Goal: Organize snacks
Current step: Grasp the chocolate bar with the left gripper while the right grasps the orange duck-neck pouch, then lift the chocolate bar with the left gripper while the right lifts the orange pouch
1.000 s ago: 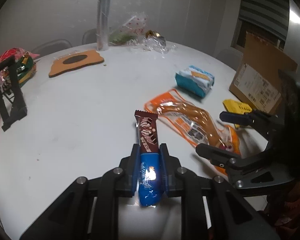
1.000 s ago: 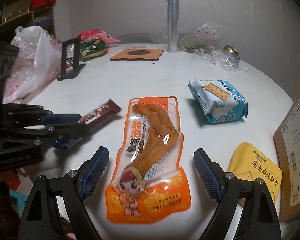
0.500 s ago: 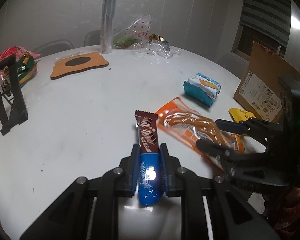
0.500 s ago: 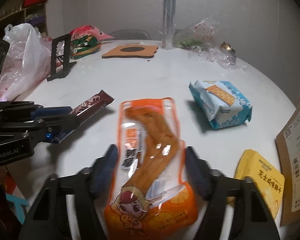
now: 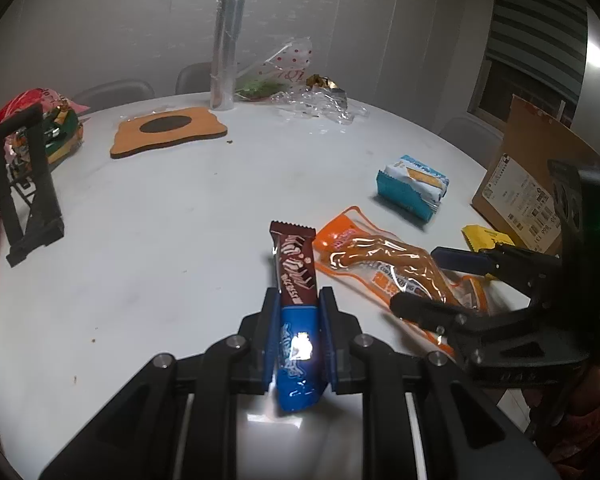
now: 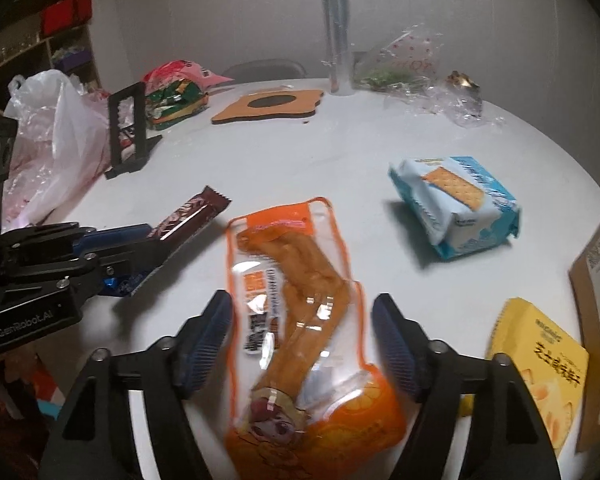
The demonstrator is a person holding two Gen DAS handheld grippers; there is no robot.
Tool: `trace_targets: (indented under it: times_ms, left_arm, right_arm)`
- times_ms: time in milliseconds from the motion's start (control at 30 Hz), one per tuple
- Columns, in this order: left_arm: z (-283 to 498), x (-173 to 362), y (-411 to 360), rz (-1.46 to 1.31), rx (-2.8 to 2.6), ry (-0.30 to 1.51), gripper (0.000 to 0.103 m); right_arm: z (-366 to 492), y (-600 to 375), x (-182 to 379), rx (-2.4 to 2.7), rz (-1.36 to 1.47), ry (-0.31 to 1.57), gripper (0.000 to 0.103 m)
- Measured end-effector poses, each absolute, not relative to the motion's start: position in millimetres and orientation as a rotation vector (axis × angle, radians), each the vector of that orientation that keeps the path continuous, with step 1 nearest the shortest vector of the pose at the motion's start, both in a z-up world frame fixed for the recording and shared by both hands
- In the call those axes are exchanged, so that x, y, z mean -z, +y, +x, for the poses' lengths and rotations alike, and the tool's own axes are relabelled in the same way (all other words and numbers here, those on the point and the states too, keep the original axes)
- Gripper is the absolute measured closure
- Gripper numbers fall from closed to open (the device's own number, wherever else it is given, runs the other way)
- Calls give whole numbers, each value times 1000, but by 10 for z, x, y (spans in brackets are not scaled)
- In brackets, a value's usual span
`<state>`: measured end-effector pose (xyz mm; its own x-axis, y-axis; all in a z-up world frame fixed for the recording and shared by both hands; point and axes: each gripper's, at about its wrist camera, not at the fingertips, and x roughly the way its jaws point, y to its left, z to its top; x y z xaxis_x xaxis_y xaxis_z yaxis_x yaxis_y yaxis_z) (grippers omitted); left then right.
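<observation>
Left tongs (image 5: 299, 322) pinching chocolate bar (image 5: 295, 276) above counter (image 5: 160, 220). Right tongs (image 6: 302, 340) spread, straddling orange snack pouch (image 6: 296, 292).

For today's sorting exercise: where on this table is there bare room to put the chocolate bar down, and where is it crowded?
Bare white table lies between the black stand, the orange mat and the chocolate bar in the left gripper. The right side is crowded: orange pouch, blue cracker pack, yellow packet, cardboard box.

Orange pouch's (image 6: 300, 320) near end blurred (lower edge cropped)
</observation>
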<state>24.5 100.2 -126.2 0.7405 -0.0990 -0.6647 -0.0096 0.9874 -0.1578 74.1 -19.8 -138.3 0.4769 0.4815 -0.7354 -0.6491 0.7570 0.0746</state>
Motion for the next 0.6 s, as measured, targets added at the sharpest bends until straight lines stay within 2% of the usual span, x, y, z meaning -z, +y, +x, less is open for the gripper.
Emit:
trace_targets:
  times_ms: [300, 600]
  left_arm:
    - [283, 1276, 1054, -165, 46, 740, 86]
    - [283, 1268, 1084, -179, 40, 732, 86]
  right_arm:
    - [770, 87, 1409, -678, -348, 818, 29]
    - [804, 60, 1400, -690, -329, 818, 41]
